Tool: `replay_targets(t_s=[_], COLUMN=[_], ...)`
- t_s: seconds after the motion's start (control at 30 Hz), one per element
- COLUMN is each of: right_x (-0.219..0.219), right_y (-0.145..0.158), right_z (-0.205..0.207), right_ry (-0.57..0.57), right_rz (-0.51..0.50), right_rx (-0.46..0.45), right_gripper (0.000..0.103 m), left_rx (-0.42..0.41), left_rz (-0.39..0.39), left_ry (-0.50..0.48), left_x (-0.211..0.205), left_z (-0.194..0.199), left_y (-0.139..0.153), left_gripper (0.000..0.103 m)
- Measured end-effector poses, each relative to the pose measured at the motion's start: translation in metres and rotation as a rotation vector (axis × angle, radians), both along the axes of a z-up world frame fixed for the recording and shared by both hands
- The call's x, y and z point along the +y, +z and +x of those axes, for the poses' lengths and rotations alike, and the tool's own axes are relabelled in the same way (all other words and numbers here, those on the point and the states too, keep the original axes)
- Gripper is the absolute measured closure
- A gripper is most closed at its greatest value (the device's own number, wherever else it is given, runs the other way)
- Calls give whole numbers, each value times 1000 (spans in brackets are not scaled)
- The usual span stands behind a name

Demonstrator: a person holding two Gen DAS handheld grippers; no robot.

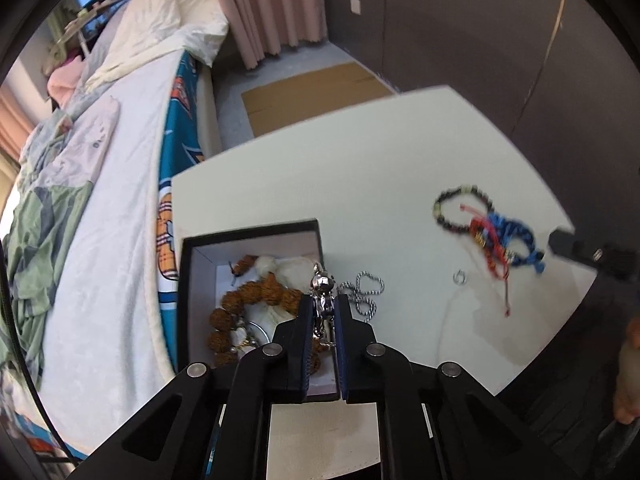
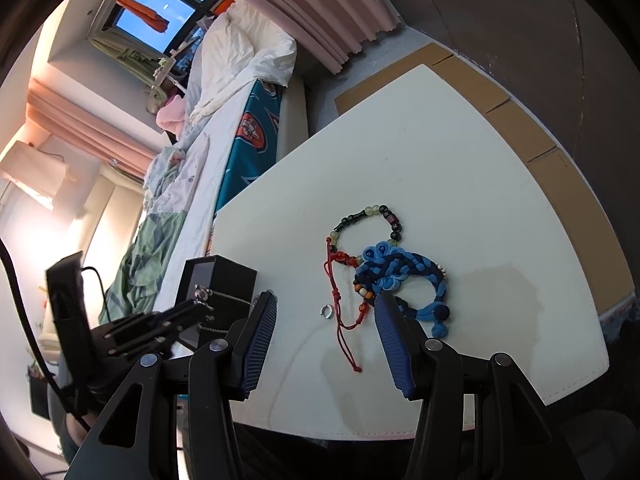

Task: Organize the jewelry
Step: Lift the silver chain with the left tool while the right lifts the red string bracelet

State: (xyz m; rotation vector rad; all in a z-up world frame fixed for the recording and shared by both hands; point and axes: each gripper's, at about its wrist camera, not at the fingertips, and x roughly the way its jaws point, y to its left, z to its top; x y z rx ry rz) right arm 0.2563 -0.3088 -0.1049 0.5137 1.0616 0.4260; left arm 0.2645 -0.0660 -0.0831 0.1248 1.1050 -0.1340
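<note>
Over the open black jewelry box [image 1: 250,240] at the white desk's [image 1: 400,152] left edge, the left gripper [image 1: 325,312] is clenching a silver charm on a ball chain [image 1: 323,284], brown bead strand [image 1: 256,300] already lying inside, while the right gripper [image 2: 326,312] is hanging released above the beaded bracelet [image 2: 366,220], blue braided cord [image 2: 404,272], red string [image 2: 340,308] and small silver ring [image 2: 326,311] awaiting boxing.

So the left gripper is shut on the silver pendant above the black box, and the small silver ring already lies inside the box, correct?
Not quite. The small silver ring lies on the white table, outside the black box, as the right wrist view shows. The left gripper is indeed shut on the silver pendant.
</note>
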Motion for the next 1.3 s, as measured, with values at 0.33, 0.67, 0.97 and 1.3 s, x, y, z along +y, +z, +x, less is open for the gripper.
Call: replay_targets(t_s=[0.33,0.67,0.97,1.3], right_x=[3,45,48,57], right_y=[-6,-24,-4,72], right_z=[8,30,18,1], right_ry=[-16,66,68,98], right_rz=[-7,-145,-151,-93], right_rx=[23,86,11,-163], right_gripper=[51,54,96,96], left_rx=[-81,-182,-285,-361], left_rz=[-82,-130,-151,-161], left_ry=[62,87,81,95], left_x=[27,49,61,77], left_z=[-2,-11,-27,-42], left_y=[30,70,112,142], left_gripper=[97,99,100,100])
